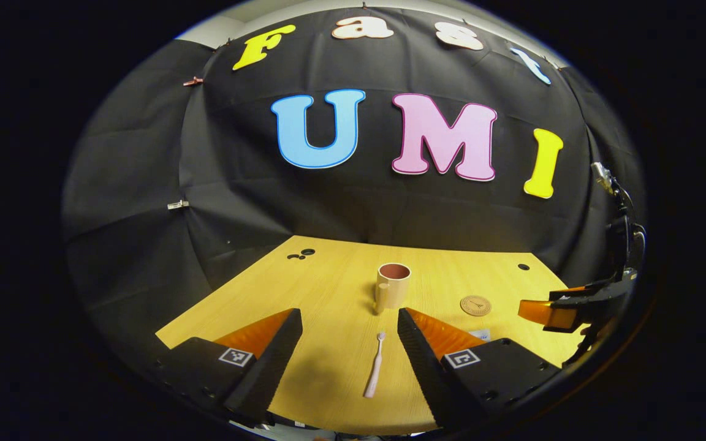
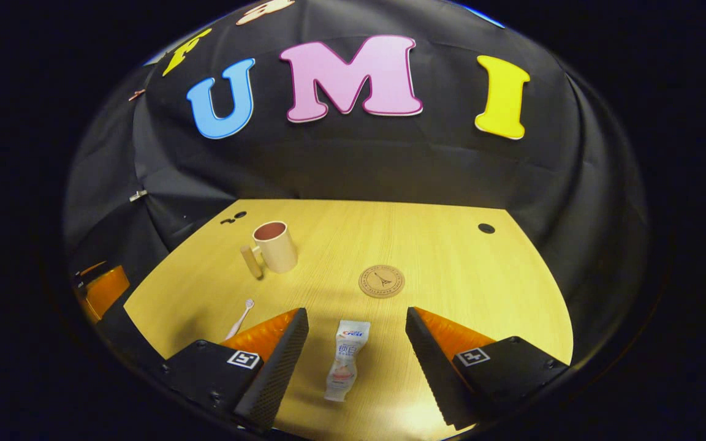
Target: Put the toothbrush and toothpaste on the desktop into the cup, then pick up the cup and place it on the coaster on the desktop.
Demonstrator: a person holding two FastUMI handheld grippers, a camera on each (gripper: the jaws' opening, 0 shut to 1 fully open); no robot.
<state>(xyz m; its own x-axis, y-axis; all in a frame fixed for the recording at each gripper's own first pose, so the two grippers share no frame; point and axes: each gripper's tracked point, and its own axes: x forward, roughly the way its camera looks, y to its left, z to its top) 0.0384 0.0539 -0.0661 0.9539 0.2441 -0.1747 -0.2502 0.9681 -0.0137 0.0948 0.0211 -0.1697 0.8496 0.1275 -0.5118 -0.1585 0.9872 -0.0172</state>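
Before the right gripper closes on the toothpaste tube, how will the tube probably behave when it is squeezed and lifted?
The toothpaste tube looks soft and partly squeezed, with a pinched middle, so it will likely dent under the fingers and may sag. It lies flat on the wooden desktop, so rolling seems unlikely. Its glossy skin could slip. The right gripper is open around it.

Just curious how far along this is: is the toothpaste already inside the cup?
No, the toothpaste lies flat on the table, well apart from the cup.
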